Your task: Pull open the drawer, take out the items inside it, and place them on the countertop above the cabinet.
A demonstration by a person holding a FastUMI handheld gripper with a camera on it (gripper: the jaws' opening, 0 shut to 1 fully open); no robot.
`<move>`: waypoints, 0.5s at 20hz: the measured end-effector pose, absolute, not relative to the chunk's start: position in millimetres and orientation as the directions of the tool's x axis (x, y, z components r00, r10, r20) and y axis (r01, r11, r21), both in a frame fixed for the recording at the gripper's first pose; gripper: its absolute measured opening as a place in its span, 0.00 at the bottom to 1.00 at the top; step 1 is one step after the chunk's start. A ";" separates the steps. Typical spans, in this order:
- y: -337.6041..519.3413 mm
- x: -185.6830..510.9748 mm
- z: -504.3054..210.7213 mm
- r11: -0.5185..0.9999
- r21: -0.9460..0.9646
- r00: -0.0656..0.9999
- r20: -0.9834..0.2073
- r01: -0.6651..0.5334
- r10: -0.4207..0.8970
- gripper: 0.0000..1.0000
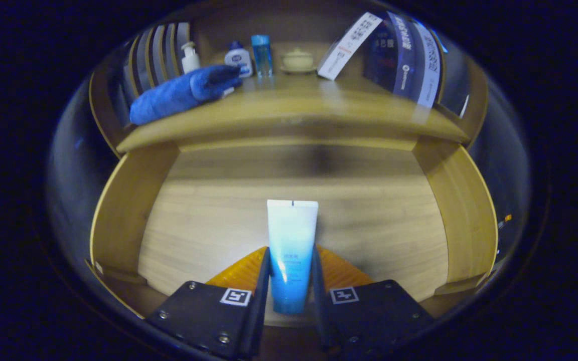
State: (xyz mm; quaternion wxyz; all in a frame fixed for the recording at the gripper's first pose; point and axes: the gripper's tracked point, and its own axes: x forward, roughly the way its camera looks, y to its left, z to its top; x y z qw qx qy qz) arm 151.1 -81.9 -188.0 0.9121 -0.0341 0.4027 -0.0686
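Observation:
The wooden drawer (133, 200) stands pulled open below the countertop (299, 108). A white-to-blue squeeze tube (291, 240) sits between my two fingers, its flat white end pointing away from me over the drawer's floor. My gripper (290, 260) is shut on the tube, both fingers pressing its sides near the blue cap end. A rolled blue towel (181, 93) lies on the countertop toward its left end.
At the back of the countertop stand a white pump bottle (189, 56), a small white bottle (239, 59), a blue bottle (261, 54) and a cream lidded bowl (297, 61). A white tag (349, 45) leans to the right of them. The drawer's side walls rise left and right.

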 end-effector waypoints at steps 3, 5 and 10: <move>-79.1 162.6 -155.8 0.991 -0.079 0.750 -0.647 0.108 -0.133 0.42; -76.3 164.3 -135.2 0.992 -0.075 0.779 -0.614 0.104 -0.128 0.43; -62.2 161.3 -80.8 0.995 -0.064 0.854 -0.511 0.073 -0.096 0.43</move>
